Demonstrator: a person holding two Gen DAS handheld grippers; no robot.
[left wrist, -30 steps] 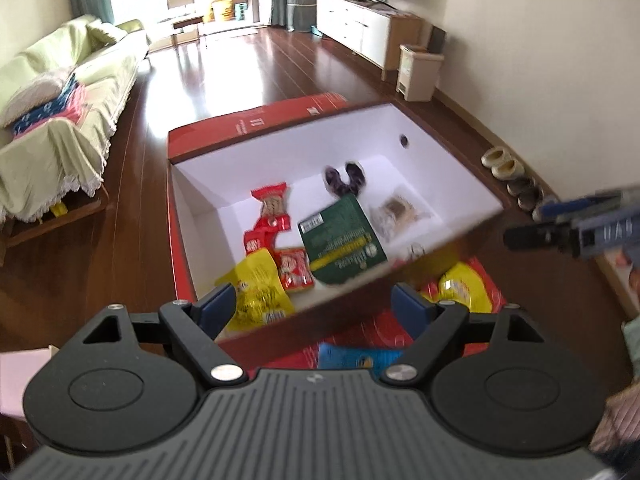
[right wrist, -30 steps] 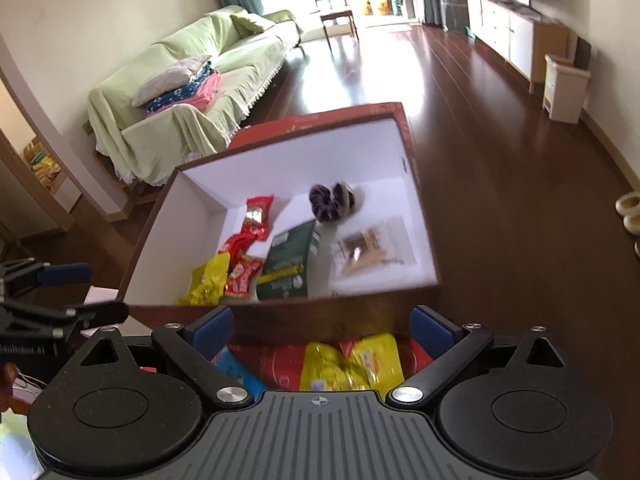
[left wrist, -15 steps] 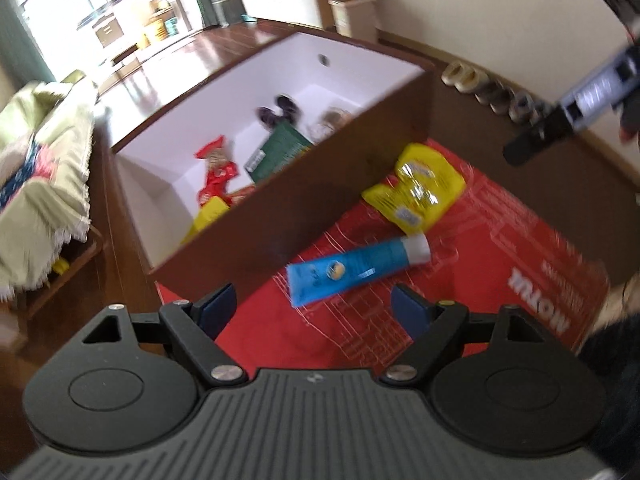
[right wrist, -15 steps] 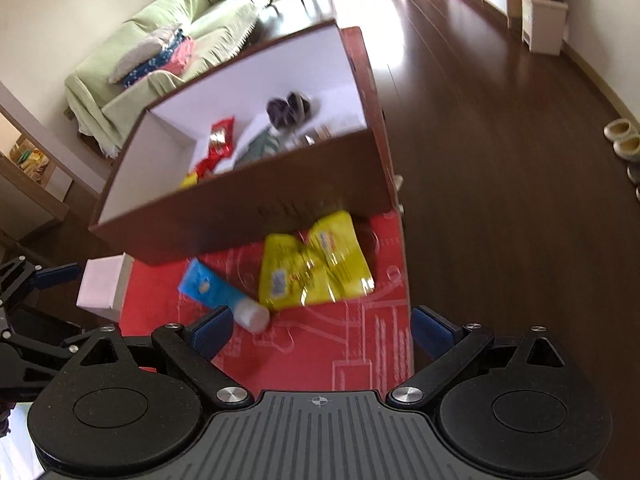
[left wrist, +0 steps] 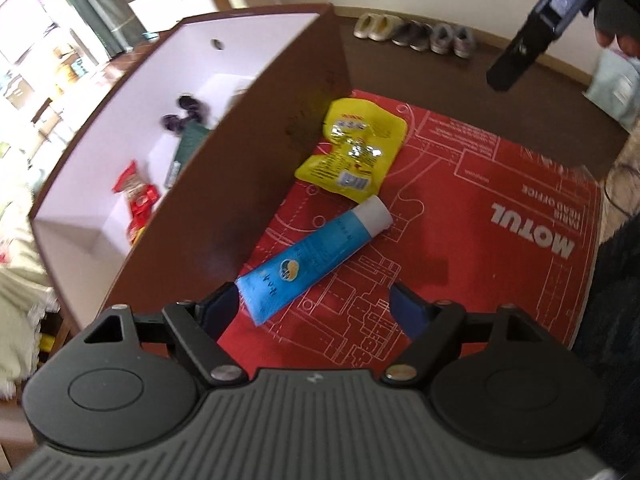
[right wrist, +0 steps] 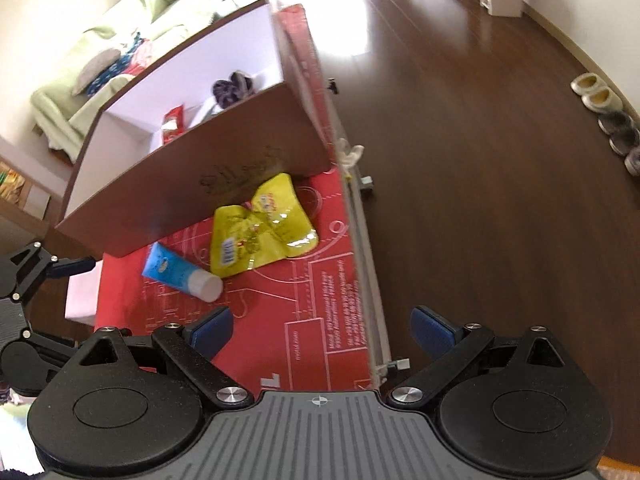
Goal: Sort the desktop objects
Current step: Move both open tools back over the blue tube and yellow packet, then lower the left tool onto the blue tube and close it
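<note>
Both my grippers have dropped and tilted down since a second ago: then I looked into the box, now I look past its near wall onto the red mat. Left gripper is spread wide, holding nothing, its left pad right at the crimped end of the blue tube. Right gripper is also wide open and empty, over the mat's edge, well short of the items. The blue tube lies flat on the red mat, white cap pointing at the yellow packet, cap just touching or nearly touching it, can't tell which. The yellow packet is crinkled, shiny, lying flat against the base of the brown box. Inside the box: red snack packs, a green pack, a dark purple thing, blurred. Shoes line the far wall.
</note>
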